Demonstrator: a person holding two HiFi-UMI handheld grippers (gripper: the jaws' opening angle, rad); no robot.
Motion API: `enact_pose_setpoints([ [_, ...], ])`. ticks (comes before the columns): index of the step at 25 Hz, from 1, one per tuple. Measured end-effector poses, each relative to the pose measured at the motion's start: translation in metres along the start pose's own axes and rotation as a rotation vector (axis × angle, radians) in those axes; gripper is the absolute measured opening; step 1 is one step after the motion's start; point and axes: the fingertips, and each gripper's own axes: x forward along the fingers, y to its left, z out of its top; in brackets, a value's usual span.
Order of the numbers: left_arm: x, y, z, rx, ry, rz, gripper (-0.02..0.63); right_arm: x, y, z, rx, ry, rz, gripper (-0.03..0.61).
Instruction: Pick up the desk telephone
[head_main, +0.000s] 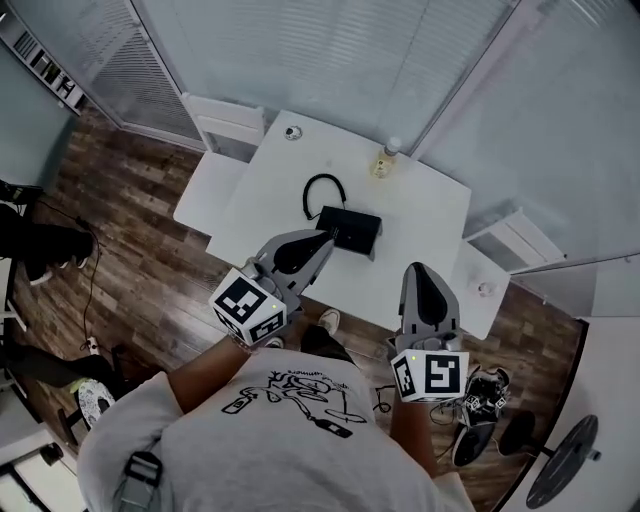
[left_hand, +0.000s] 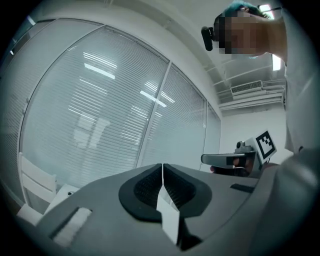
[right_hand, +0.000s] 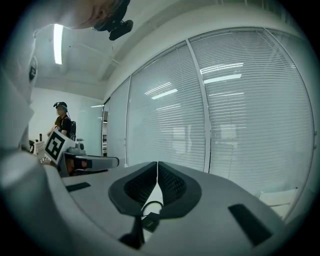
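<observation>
Lying crosswise on white desk: black desk telephone, ahead of and below both tools; left tool nearer, right tool farther right; both clenched, empty

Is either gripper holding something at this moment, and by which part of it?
Nothing is held. The left gripper and the right gripper are both shut with nothing between the jaws; the desk telephone lies on the table.

Right gripper jaws together, desk telephone below
</observation>
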Motion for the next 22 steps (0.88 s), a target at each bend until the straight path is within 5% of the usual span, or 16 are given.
enact_pose_setpoints([
  [9, 0.074, 0.015, -0.008, 0.001, 0.008, 0.042, 0.006, 0.04, -0.073, -0.013, 0.019, 0.014, 0.035, 0.008],
  [22, 0.082, 0.077, -0.031, -0.041, 0.106, 0.036, 0.006, 0.094, -0.067, -0.036, 0.081, 0.086, 0.038, 0.008],
])
